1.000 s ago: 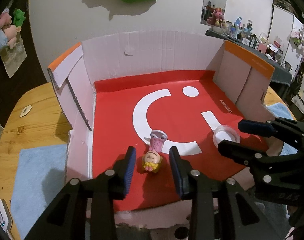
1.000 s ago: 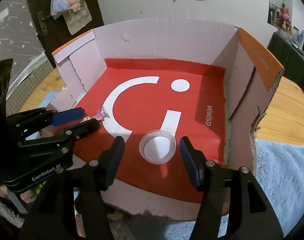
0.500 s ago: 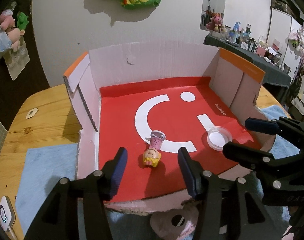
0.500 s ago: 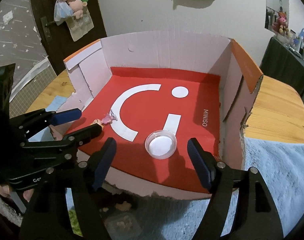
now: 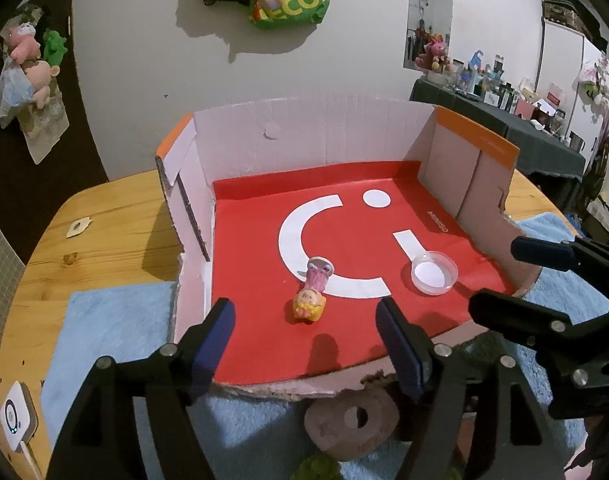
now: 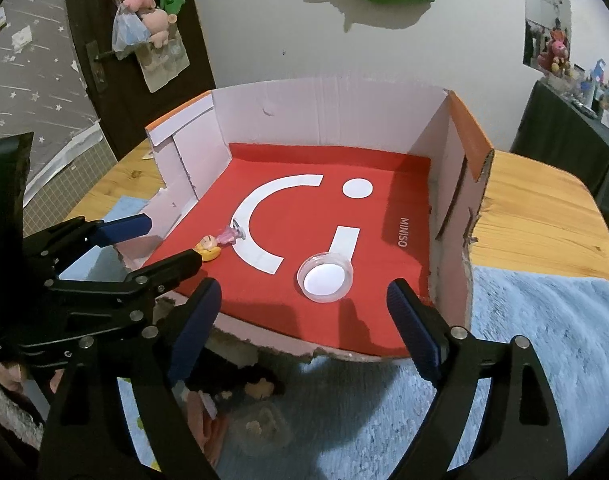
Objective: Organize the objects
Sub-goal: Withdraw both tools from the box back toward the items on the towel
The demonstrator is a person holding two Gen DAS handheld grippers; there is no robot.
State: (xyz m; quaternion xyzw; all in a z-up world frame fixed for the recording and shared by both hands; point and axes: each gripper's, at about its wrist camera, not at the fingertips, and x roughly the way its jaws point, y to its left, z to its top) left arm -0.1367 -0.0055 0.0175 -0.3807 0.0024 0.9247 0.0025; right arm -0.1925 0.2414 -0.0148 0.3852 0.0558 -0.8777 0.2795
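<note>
Doll figure (image 5: 311, 295) lies on its side on the red liner of the cardboard box (image 5: 312, 136), near the front edge, head toward the camera, pink dress and round base pointing at the back wall; yellow hair, small, hard-looking, likely rolls if nudged; clear round dish (image 5: 433, 272) sits upright just to its right, apart from it, on the white logo stroke; white disc shows through its bottom. Left gripper (image 5: 304, 344) hangs in front of the doll, jaws spreading and empty, doll beyond the tips, not between them; right gripper (image 6: 302, 322) likewise in front of the dish (image 6: 325, 277), jaws widening, nothing pinched. Step in hand, by the look of it: release of two items into the box, both set down; box otherwise bare. Next move probably calls for clearing the torn front rim and reaching to the blue mat (image 6: 544, 340) on the tabletop (image 5: 104, 232), where a brown ring-shaped piece (image 5: 352, 426) and other small bits lie below the grippers, partly hidden; which gets picked cannot be told.
</note>
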